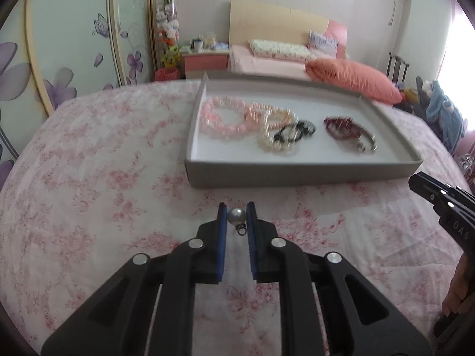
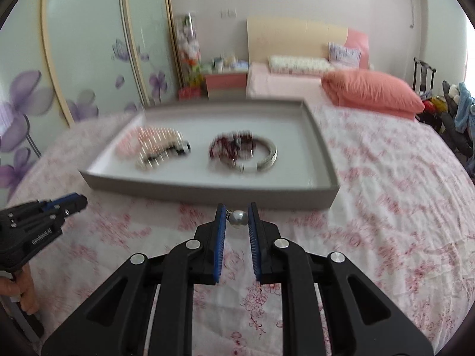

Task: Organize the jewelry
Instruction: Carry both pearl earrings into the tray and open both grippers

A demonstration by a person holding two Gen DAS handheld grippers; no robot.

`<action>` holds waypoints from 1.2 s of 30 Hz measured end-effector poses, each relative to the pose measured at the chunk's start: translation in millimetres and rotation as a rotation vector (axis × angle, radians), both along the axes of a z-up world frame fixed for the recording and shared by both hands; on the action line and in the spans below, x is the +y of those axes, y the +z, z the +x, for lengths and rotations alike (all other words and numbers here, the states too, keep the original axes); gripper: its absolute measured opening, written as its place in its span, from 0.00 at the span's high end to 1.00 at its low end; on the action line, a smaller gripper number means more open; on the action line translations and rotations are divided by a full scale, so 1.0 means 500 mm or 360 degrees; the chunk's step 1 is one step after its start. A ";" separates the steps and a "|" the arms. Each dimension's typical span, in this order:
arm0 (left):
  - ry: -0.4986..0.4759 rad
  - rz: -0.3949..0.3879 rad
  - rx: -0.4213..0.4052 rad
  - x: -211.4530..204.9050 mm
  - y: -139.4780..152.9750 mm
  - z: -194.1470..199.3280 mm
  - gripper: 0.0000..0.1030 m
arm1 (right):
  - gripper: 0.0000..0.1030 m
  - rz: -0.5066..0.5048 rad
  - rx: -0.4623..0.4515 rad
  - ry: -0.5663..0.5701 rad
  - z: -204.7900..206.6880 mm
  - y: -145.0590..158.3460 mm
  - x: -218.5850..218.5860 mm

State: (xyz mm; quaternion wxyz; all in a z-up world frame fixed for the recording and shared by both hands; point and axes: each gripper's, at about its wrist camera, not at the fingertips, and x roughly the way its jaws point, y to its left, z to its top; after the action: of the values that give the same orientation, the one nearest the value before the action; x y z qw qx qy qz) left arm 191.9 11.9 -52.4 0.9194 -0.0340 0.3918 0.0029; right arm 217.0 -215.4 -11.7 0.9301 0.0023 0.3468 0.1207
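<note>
above the bedspread (image 1: 104,178), both hands angled down, pearl-laden

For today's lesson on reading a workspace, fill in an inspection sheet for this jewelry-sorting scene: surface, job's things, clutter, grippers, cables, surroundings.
Surface: bed cover, white with pink flowers.
Job's things: grey tray on the cover, holding a pink bead bracelet, a pearl bracelet, a black bead bracelet, a dark red bracelet and a silver bangle; two pearl earrings, one per gripper.
Clutter: nothing seen on the cover.
Grippers: left gripper shut on a pearl earring; right gripper shut on a second pearl earring; both short of the tray.
Cables: nothing seen.
Surroundings: orange pillow, nightstand, flowered wardrobe doors.
</note>
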 end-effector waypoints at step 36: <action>-0.0015 0.0100 -0.0544 -0.065 0.158 0.023 0.87 | 0.84 0.0109 -0.0569 -0.0048 0.025 0.146 0.013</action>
State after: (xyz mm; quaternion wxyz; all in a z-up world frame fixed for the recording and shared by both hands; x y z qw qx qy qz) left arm 203.3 -20.6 26.4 0.9732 -0.0035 0.2297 0.0049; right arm 229.6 -209.0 61.2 0.9781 0.0179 0.1715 0.1169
